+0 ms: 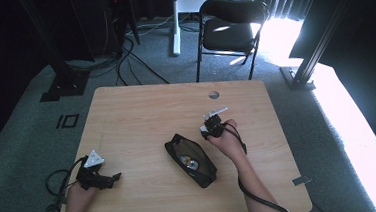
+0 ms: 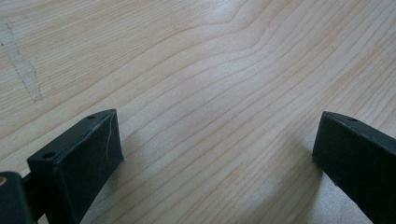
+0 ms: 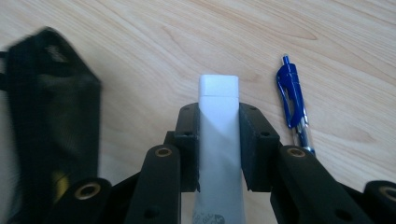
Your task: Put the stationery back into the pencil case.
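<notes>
In the right gripper view my right gripper (image 3: pixel 218 116) is shut on a white tube (image 3: pixel 218 86), whose flat end sticks out past the jaws above the wood. A blue pen (image 3: pixel 293 105) lies on the table just right of it, and a black mesh pouch (image 3: pixel 49 116) lies to its left. In the high view that pouch (image 1: pixel 203 172) lies open at mid-table with something shiny inside, and the right gripper (image 1: pixel 211 127) is held just beyond its far end. My left gripper (image 1: pixel 112 179) rests near the front left corner, its jaws open over bare wood (image 2: pixel 215 140).
The wooden table (image 1: pixel 141 114) has a round cable hole (image 1: pixel 214 94) near its far edge. A black folding chair (image 1: pixel 228 30) stands behind the table. Cables (image 1: pixel 56 183) trail off the left front edge.
</notes>
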`<state>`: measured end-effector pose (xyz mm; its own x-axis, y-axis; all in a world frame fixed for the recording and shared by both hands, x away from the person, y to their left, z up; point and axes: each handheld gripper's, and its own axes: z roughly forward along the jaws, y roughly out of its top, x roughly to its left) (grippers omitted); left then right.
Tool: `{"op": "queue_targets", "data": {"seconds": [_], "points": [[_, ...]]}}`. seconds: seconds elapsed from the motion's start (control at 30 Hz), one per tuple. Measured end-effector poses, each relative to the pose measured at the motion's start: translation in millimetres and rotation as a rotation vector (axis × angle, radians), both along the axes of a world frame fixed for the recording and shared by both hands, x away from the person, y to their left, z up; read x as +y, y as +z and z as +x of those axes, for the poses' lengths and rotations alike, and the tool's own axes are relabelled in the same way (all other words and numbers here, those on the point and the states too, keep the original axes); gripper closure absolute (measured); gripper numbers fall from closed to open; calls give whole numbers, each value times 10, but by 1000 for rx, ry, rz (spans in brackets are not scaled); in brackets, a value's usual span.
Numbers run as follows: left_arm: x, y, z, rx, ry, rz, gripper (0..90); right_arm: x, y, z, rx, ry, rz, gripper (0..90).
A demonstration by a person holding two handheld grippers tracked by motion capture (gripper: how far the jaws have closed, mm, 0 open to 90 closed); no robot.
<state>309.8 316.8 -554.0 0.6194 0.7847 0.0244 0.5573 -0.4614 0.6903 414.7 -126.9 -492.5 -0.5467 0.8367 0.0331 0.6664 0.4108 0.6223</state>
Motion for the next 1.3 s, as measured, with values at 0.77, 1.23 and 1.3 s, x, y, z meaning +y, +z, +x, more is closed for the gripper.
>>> {"op": "queue_targets", "data": {"seconds": [0.77, 1.23, 1.3], "points": [[0, -1, 1, -2, 0, 0, 16, 343, 596, -536, -56, 165, 119, 707], [1, 0, 2, -2, -1, 2, 16, 701, 156, -607, 22, 211, 4, 707], [1, 1, 1, 0, 0, 1, 16, 715, 101, -596, 42, 212, -5, 707]]}}
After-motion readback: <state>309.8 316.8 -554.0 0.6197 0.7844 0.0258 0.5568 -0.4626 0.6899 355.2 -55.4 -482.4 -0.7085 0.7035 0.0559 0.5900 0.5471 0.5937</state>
